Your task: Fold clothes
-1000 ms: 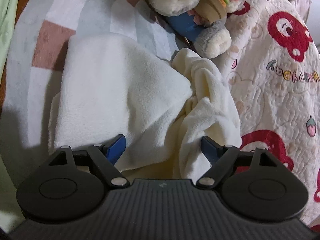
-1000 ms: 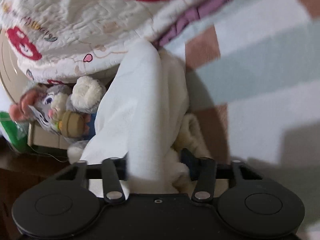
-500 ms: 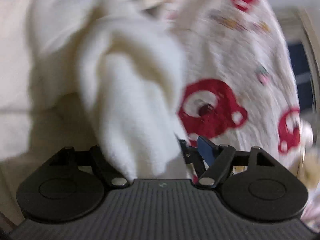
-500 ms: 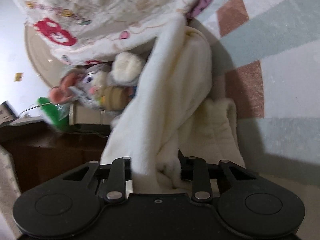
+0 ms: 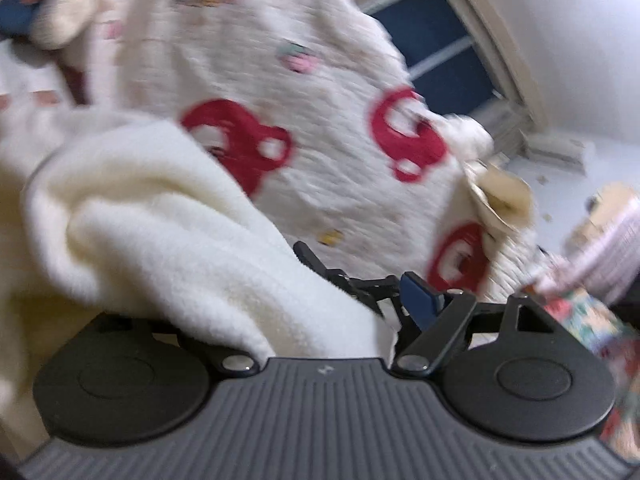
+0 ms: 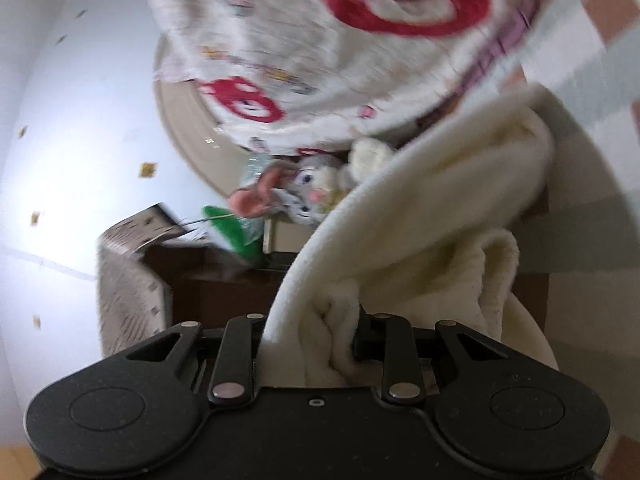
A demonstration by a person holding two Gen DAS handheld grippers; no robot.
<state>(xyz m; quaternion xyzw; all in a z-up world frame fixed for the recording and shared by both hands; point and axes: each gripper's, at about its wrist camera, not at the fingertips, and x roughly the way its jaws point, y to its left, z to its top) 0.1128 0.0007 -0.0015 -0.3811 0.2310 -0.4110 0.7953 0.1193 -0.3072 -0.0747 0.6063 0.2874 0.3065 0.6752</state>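
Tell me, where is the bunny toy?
In the right wrist view, the bunny toy sits mid-picture, under the red-bear quilt and just left of the cream fleece.

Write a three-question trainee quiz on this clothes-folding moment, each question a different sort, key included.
1. True or false: the right gripper pinches the cream fleece garment.
2. The quilted white blanket carries prints of which colour? A) red B) green C) black
3. Fill in: a grey plush ____ lies behind the fleece in the right wrist view.

Key: 1 true; 2 A; 3 rabbit.
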